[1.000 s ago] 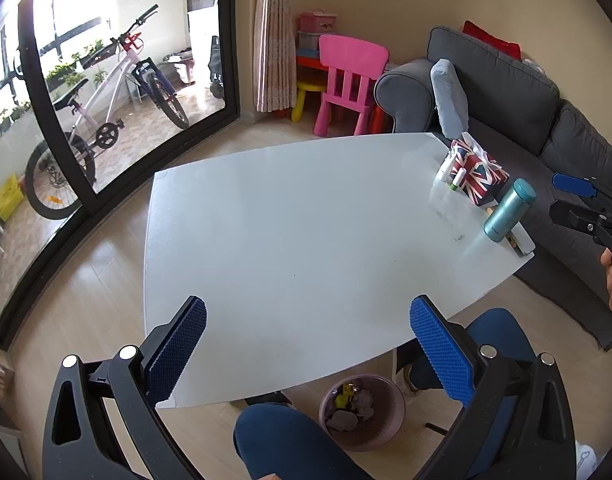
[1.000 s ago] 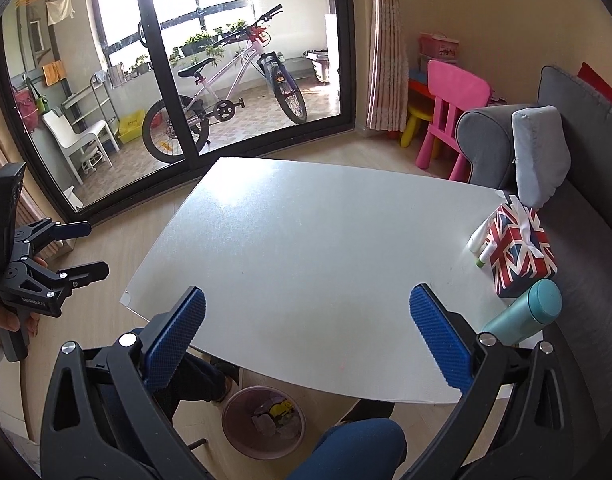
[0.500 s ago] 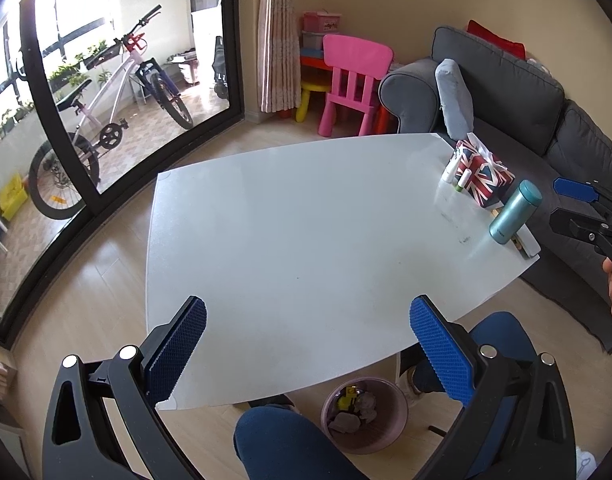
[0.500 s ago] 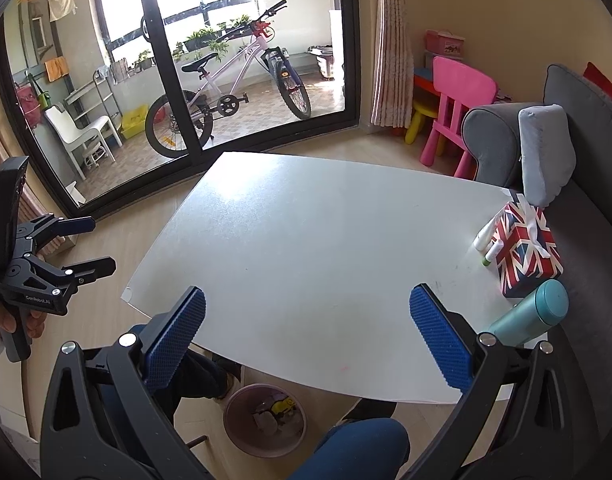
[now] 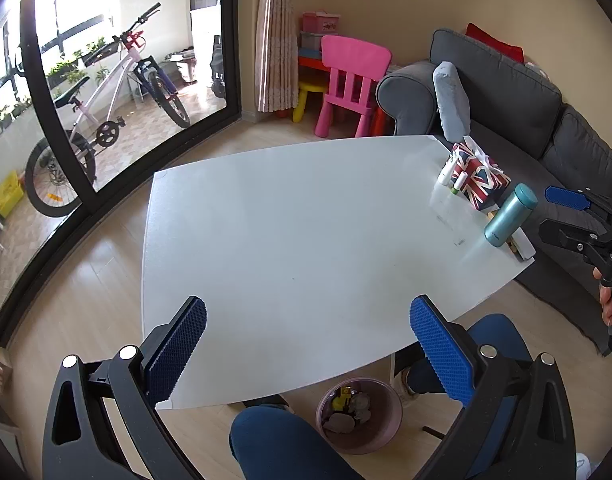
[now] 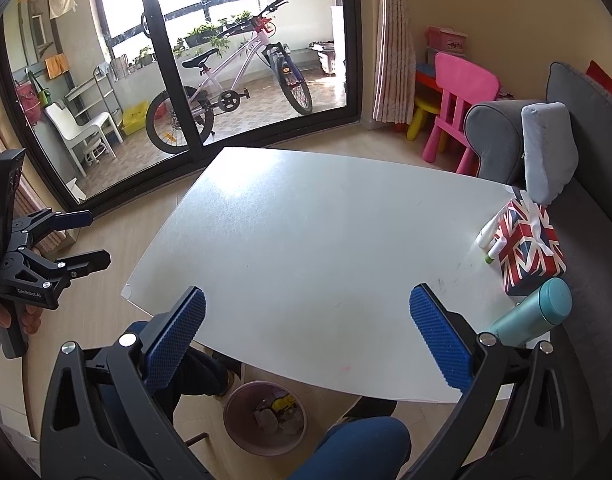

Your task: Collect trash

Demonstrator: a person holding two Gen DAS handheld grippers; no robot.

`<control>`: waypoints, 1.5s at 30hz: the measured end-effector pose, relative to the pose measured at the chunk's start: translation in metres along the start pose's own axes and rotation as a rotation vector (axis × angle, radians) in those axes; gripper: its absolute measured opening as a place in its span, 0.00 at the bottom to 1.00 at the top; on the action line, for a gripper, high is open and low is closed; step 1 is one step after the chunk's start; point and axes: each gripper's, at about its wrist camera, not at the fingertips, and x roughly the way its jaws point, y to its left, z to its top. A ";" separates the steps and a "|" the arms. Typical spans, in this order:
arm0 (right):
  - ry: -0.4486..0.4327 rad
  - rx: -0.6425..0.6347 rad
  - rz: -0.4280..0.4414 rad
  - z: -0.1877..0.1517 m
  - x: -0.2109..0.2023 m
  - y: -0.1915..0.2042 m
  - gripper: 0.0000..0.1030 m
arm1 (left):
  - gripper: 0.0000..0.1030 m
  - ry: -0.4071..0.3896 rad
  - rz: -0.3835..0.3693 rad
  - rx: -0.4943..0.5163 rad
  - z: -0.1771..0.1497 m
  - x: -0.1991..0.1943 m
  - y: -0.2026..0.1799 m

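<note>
Left gripper (image 5: 307,344): hovering above the near edge of the desk (image 5: 306,216), looking down and forward, fingers (image 5: 176,348) spread wide apart and gripping nothing.
Left gripper from the right wrist view (image 6: 82,240): sitting out at 9 o'clock, off the desk's left side, fingers parted and pointing in toward the desk; a hand (image 6: 10,316) is wrapping the handle from below.
Right gripper (image 6: 307,340): hanging over the near edge too, tilted down, fingers (image 6: 441,338) wide open with nothing between them.
Right gripper from the left wrist view (image 5: 557,214): poking in at 3 o'clock past the desk's right end, fingers apart; a hand (image 5: 605,300) is holding it low at the frame edge.
Trash bin (image 5: 359,414): a pink bin standing on the floor under the near desk edge at 6 o'clock, between the person's knees (image 5: 274,444), with crumpled scraps and a yellow piece lying inside.
Desk top: bare white across the middle; things are clustering only at the right end, around 2 o'clock.
Tissue box (image 5: 479,180): flag-patterned, tissue sticking up, small white tubes (image 5: 449,172) leaning against its left side.
Teal bottle (image 5: 509,214): standing just beside the box on the near side, close to the desk's right edge.
Background: a bicycle (image 6: 230,84) is parked behind the glass door at 11 o'clock; a pink chair (image 5: 351,80) and grey sofa (image 5: 505,92) are sitting at 1 o'clock.
</note>
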 end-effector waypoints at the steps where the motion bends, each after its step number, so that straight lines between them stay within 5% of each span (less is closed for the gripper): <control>1: 0.001 0.000 0.000 -0.001 0.000 -0.001 0.97 | 0.95 0.000 0.001 0.001 0.000 0.000 0.000; 45: 0.005 -0.001 0.001 0.000 0.000 -0.005 0.97 | 0.95 -0.001 0.001 0.006 0.002 0.000 -0.004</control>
